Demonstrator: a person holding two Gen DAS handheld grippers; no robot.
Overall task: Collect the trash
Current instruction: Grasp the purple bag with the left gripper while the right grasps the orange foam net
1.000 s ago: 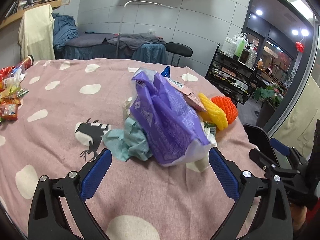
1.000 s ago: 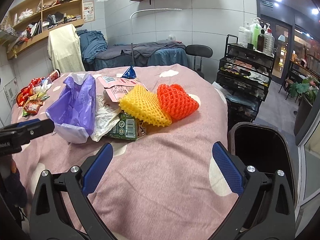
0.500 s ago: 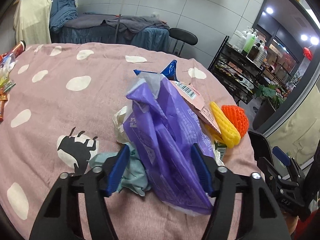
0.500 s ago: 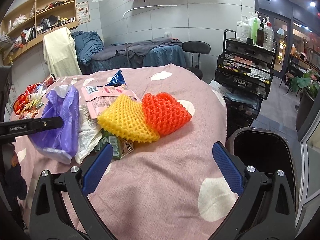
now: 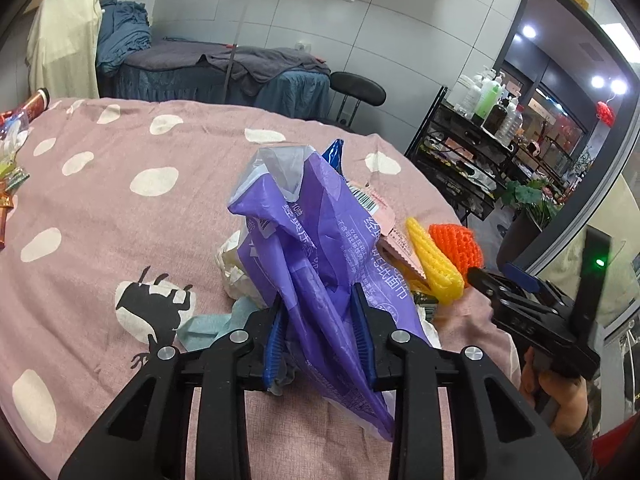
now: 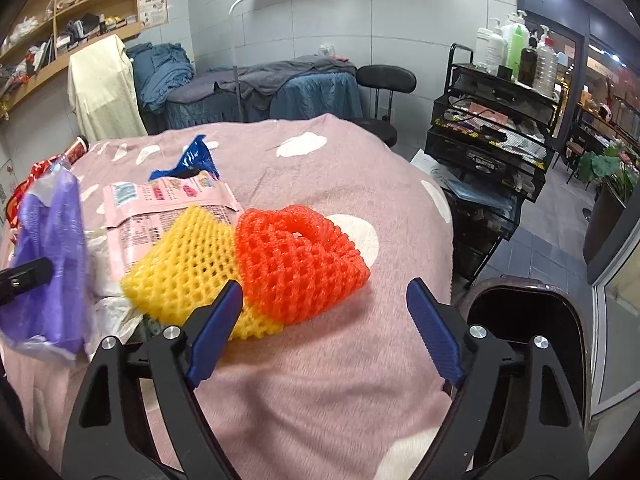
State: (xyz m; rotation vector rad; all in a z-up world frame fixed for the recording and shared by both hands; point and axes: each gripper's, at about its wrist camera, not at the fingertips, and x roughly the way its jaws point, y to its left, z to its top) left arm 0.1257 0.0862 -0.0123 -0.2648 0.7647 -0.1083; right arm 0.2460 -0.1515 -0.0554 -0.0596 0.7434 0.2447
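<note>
Purple bag (image 5: 320,256) pinched in left gripper (image 5: 320,340), jaws just closing; right gripper (image 6: 324,336) apart, narrowing, orange net (image 6: 296,256) just ahead.

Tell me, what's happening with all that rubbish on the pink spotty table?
A person is clearing trash with a gripper in each hand. The left gripper has just been closing its jaws and now pinches the purple plastic bag. The right gripper, jaws wide but just starting to close, reaches toward the orange foam net and the yellow foam net without touching them. A black bin waits beside the table.
</note>
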